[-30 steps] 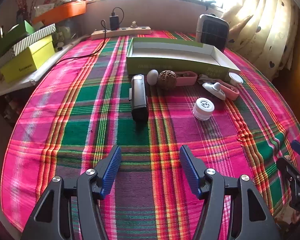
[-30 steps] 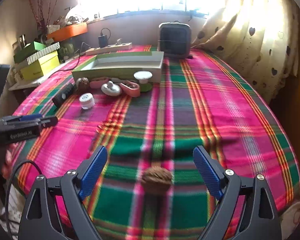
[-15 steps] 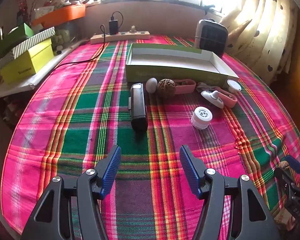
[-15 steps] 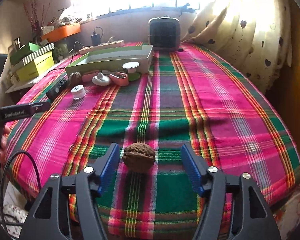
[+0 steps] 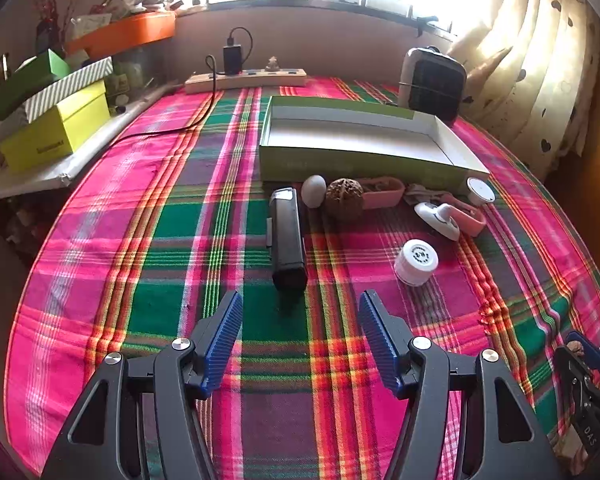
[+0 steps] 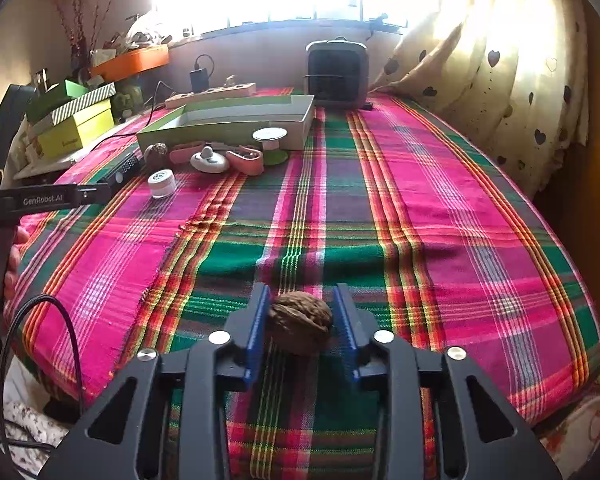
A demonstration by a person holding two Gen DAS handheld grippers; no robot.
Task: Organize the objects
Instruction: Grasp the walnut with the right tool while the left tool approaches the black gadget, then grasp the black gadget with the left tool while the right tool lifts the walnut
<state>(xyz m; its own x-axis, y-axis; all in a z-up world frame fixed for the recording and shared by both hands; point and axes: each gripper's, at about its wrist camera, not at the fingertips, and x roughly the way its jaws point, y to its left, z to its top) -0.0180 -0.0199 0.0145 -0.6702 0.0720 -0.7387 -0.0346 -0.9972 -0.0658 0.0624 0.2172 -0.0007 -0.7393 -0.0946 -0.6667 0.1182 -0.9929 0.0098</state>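
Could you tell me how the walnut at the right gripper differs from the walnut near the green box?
The near walnut sits alone, clamped between the right gripper pads. The far walnut lies free in the row beside the green box, between a white egg-shaped piece and a pink tray. Both are brown and wrinkled.

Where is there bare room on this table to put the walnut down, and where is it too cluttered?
The green tray looks bare inside. Open cloth also lies between the left gripper and the black case, and along the curtain side right of the walnut held by the right gripper. It is crowded along the tray's front wall, around the white jar.
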